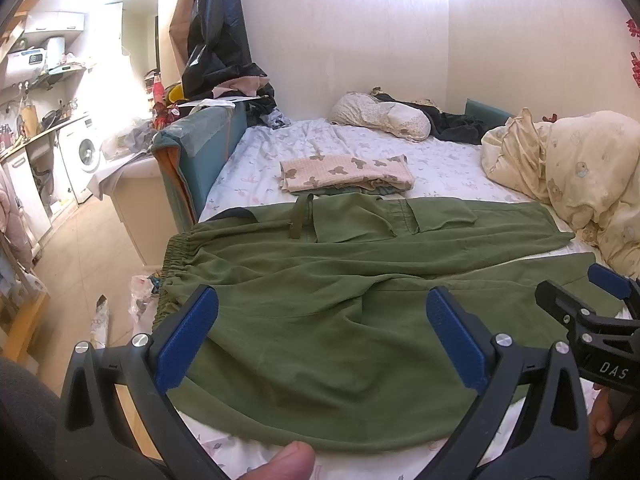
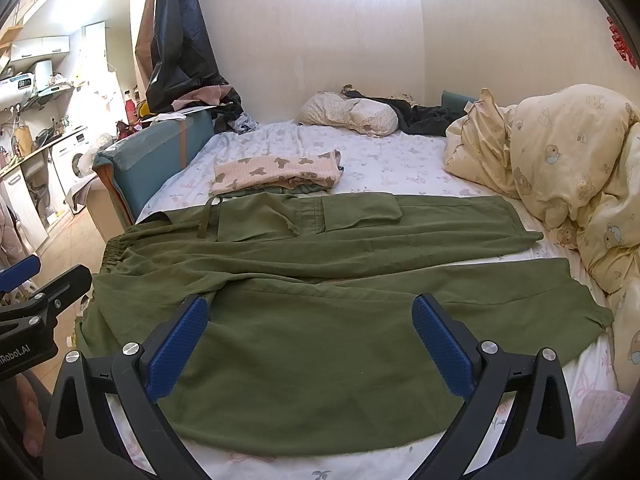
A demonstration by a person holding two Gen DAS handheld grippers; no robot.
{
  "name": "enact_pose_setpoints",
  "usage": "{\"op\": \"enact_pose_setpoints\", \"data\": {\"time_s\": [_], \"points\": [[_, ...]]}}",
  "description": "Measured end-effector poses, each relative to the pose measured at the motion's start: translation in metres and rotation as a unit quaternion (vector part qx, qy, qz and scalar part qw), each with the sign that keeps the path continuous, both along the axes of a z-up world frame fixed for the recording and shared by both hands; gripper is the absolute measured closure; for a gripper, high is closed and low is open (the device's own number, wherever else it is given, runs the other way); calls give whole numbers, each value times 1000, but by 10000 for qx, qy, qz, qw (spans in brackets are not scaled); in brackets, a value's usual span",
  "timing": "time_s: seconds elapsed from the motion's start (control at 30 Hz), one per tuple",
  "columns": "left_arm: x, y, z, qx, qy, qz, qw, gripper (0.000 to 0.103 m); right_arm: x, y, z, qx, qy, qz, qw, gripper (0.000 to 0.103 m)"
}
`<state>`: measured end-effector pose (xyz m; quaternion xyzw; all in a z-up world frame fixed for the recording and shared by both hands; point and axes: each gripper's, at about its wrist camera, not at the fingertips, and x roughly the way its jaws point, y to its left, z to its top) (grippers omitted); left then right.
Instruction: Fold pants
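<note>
Green cargo pants [image 1: 340, 280] lie spread flat across the near part of the bed, waistband at the left edge, the two legs running right with a gap between them; they also show in the right wrist view [image 2: 320, 280]. My left gripper [image 1: 320, 336] is open and empty, hovering above the near leg close to the waistband. My right gripper [image 2: 310, 338] is open and empty, hovering above the near leg's middle. The right gripper's tip shows at the right of the left wrist view [image 1: 588, 292], and the left gripper's tip shows at the left of the right wrist view [image 2: 44, 280].
A folded pink bear-print garment [image 1: 344, 172] lies on the sheet beyond the pants. A bunched yellow duvet [image 2: 560, 184] fills the bed's right side. Pillows and dark clothes [image 1: 400, 116] lie at the head. A teal bed board [image 1: 200, 152] stands left, with floor and kitchen beyond.
</note>
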<state>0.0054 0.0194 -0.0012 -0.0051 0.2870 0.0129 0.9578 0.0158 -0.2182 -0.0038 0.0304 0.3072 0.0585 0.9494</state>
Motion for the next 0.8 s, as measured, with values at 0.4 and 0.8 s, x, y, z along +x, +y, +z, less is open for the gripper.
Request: {"op": "enact_pose_setpoints", "data": {"time_s": [0.4, 0.8], "points": [[1, -2, 1, 18, 0, -8, 10000, 1, 0, 0, -1, 0, -16, -11, 10000, 0], [-1, -5, 1, 21, 7, -12, 10000, 1, 0, 0, -1, -5, -3, -8, 10000, 0]]}}
